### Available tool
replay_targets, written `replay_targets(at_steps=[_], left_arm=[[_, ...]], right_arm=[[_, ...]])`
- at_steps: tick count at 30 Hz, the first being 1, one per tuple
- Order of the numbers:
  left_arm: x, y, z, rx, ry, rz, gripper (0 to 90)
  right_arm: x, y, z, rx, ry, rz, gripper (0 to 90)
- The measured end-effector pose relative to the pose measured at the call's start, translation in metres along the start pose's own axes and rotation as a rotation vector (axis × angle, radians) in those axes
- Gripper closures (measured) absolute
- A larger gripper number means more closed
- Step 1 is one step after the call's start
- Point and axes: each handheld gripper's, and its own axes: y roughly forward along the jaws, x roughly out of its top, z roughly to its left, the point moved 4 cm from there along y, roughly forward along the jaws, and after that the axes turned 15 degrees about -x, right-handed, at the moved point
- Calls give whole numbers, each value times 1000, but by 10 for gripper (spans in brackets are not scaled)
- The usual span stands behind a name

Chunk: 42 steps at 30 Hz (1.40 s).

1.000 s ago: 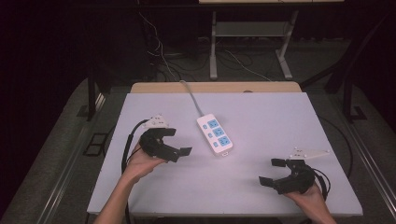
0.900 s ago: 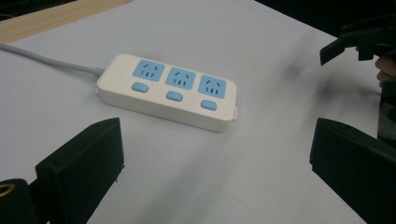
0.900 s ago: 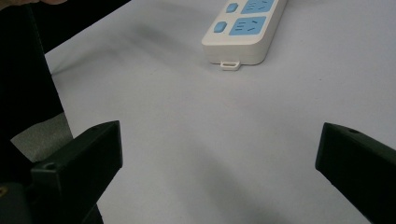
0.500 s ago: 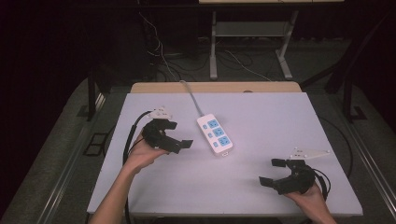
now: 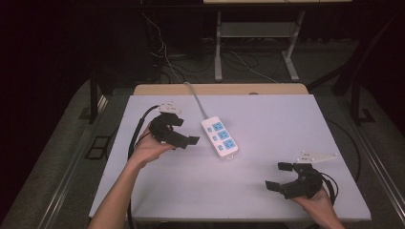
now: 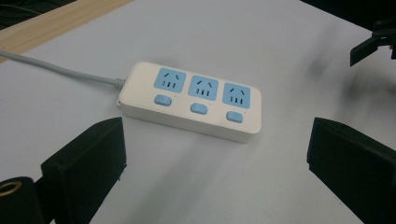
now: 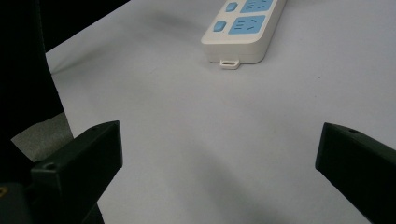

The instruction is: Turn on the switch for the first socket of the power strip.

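A white power strip (image 5: 219, 137) with three blue sockets and blue buttons lies near the middle of the white table (image 5: 277, 119). Its grey cable (image 5: 195, 101) runs off the far edge. My left gripper (image 5: 184, 131) is open just left of the strip, not touching it. In the left gripper view the power strip (image 6: 191, 100) lies ahead of the wide-open left gripper (image 6: 217, 154), and its cable (image 6: 56, 70) leads left. My right gripper (image 5: 279, 176) is open near the front right corner, holding nothing. From the right gripper (image 7: 219, 149) the strip's end (image 7: 245, 28) is far off.
A wooden strip (image 5: 239, 89) borders the table's far edge. Behind it stand the metal legs of another table (image 5: 218, 52) with loose cables on the dark floor. The right gripper's jaw (image 6: 373, 44) shows at the top right of the left gripper view.
My left gripper has moved away from the person toward the far side, closing in on the power strip's left side. The right gripper and the strip have stayed put.
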Motion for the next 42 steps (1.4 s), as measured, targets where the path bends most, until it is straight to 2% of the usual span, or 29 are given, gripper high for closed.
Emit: replay_targets(at_steps=[11, 20, 30, 31, 32, 34, 36, 37, 42], left_arm=[[19, 12, 8, -6, 31, 80, 68], [32, 23, 13, -8, 50, 128, 172], [41, 35, 20, -10, 65, 169, 386], [41, 37, 21, -5, 67, 177, 436], [41, 39, 22, 2, 64, 178, 436], [41, 42, 24, 13, 58, 180, 493], [41, 44, 26, 7, 53, 181, 588], [41, 46, 27, 11, 49, 182, 588], [39, 54, 34, 0, 43, 186, 726]], right_arm=[[0, 0, 0, -2, -4, 1, 2], [-1, 0, 0, -5, -8, 4, 2], [-1, 0, 0, -4, -11, 6, 1], [-1, 0, 0, -5, -11, 5, 2], [-1, 0, 0, -5, -11, 5, 2], [-1, 0, 0, -5, -12, 4, 1], [-1, 0, 0, -5, -13, 4, 2], [-1, 0, 0, -6, -12, 4, 1], [-1, 0, 0, -6, -12, 4, 1]])
